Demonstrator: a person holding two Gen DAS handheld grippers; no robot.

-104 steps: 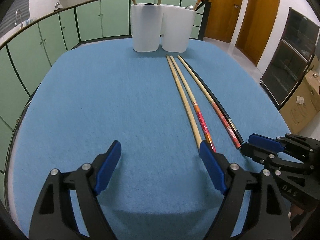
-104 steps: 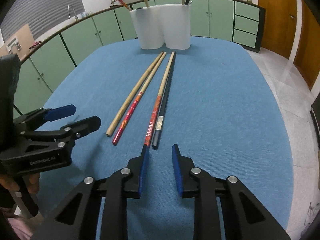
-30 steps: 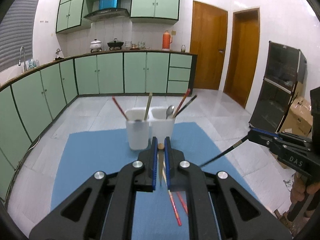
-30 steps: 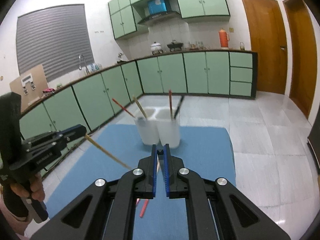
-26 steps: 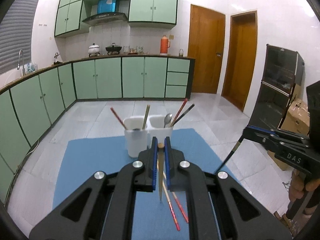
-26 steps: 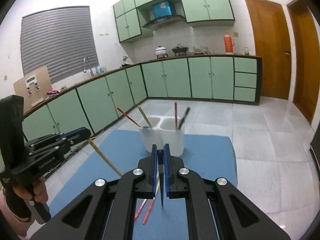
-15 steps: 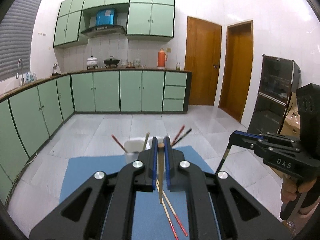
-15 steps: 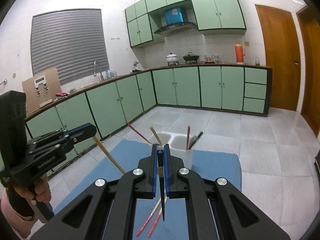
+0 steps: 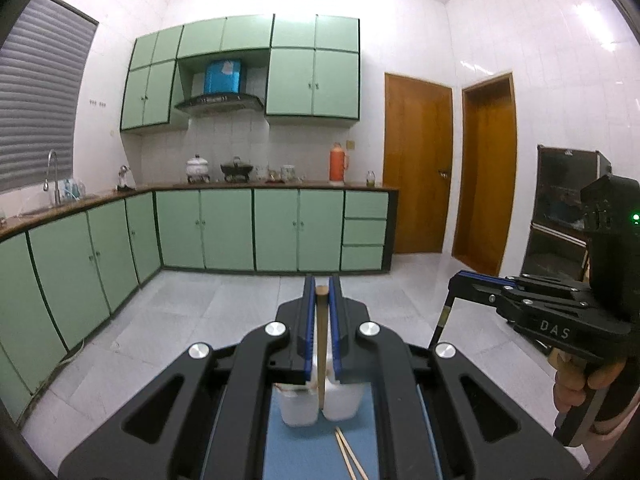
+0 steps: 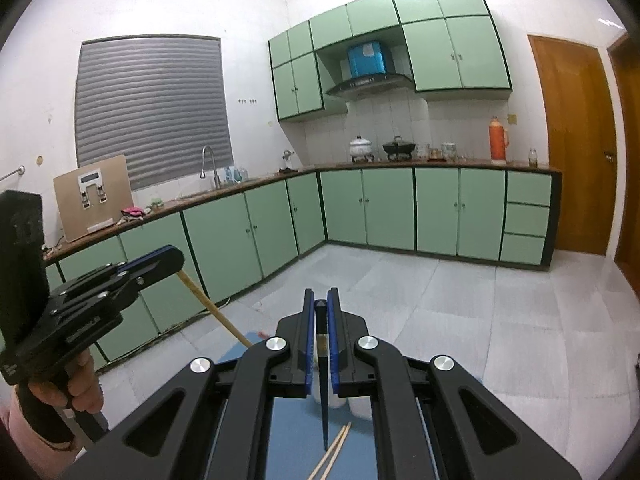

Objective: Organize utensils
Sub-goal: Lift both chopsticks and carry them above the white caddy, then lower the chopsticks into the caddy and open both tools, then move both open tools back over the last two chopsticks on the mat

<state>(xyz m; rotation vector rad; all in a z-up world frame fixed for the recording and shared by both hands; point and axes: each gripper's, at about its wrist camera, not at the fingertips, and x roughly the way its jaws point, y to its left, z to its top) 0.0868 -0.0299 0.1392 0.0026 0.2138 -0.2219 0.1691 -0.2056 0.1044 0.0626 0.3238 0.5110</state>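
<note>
The left gripper (image 9: pixel 321 312) clenches a wooden chopstick (image 9: pixel 321 344); the right gripper (image 10: pixel 321 320) clenches a black chopstick (image 10: pixel 322 380), both high above the blue mat (image 9: pixel 304 452).

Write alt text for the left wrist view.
The left tool is shut on a wooden chopstick hanging over a white utensil holder on a blue mat. At right, the right tool holds a dark chopstick; green kitchen cabinets behind.
</note>
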